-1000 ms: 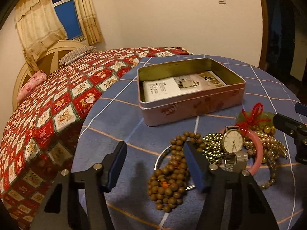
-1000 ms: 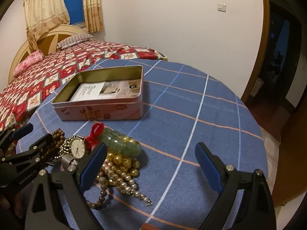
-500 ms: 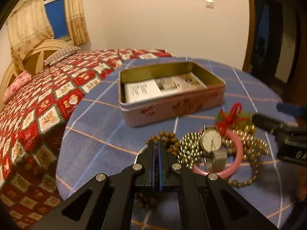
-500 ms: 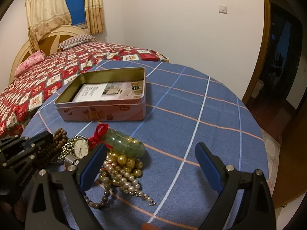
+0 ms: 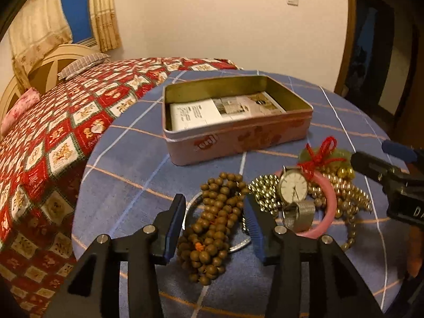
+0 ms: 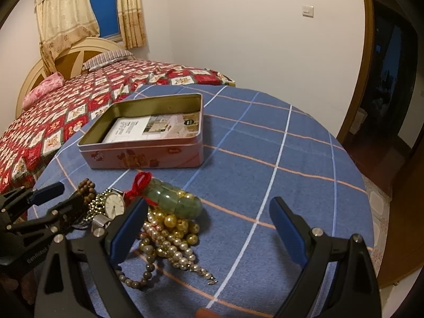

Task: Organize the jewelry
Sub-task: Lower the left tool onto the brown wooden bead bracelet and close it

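A heap of jewelry lies on the blue checked table. It holds a brown wooden bead strand (image 5: 214, 222), a white-faced watch (image 5: 292, 188), a pink bangle (image 5: 330, 201), a green jade bracelet (image 6: 175, 198) tied with red string, and pearl strands (image 6: 169, 233). My left gripper (image 5: 214, 198) hovers over the wooden beads. Its jaws are opening, the beads lie between the pads and are not pressed. My right gripper (image 6: 209, 201) stands open beside the pearls, with nothing between its fingers. An open pink tin (image 5: 238, 137) with a leaflet inside stands behind the heap.
The round table's edge (image 6: 352, 175) drops off at the right towards a dark doorway. A bed with a red patterned quilt (image 5: 66, 132) touches the table on the left. A thin silver bangle (image 5: 238, 246) lies under the wooden beads.
The left gripper's jaws went from open to fully shut above the wooden beads, then opened again around them. The beads lie where they were. The right gripper has not moved.
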`<act>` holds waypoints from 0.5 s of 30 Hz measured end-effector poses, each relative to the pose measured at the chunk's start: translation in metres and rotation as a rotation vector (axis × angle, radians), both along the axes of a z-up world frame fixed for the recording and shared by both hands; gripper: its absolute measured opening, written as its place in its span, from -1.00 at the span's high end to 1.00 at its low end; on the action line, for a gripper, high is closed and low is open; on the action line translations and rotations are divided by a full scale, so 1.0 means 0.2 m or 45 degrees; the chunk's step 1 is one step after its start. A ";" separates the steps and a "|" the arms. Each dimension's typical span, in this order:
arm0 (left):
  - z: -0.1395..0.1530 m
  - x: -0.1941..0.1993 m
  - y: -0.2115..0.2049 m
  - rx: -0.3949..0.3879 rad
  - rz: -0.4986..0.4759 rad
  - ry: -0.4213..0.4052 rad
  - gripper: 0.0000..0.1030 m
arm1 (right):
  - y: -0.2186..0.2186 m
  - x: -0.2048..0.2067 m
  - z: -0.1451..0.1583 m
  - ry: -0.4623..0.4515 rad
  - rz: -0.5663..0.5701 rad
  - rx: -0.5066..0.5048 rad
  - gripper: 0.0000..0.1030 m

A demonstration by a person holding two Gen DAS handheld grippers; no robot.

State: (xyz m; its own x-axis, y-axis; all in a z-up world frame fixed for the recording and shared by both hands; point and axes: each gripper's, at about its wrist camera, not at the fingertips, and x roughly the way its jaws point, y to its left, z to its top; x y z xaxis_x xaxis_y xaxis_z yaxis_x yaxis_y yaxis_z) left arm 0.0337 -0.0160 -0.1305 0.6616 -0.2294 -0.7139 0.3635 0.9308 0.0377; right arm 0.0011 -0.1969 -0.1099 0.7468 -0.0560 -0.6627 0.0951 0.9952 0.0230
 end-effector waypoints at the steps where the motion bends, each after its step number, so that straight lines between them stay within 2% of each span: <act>1: -0.02 0.00 0.00 0.010 -0.002 0.010 0.10 | 0.00 0.00 0.00 -0.001 0.001 -0.001 -0.84; 3: -0.04 0.01 0.00 0.012 -0.014 0.024 0.10 | 0.00 0.00 0.00 -0.003 0.003 -0.005 -0.84; 6: -0.03 0.00 0.01 -0.011 -0.038 0.020 0.44 | 0.00 0.00 0.00 -0.002 0.002 -0.004 -0.84; 8: -0.02 -0.01 0.01 -0.016 -0.054 0.001 0.56 | 0.00 0.00 0.00 0.000 0.002 -0.003 -0.84; 10: 0.00 -0.01 0.02 -0.070 -0.067 -0.007 0.73 | 0.01 0.00 0.00 0.001 0.002 -0.005 -0.84; 15: 0.10 -0.03 0.06 -0.154 -0.077 -0.050 0.73 | 0.00 0.00 0.01 -0.007 0.000 -0.002 -0.84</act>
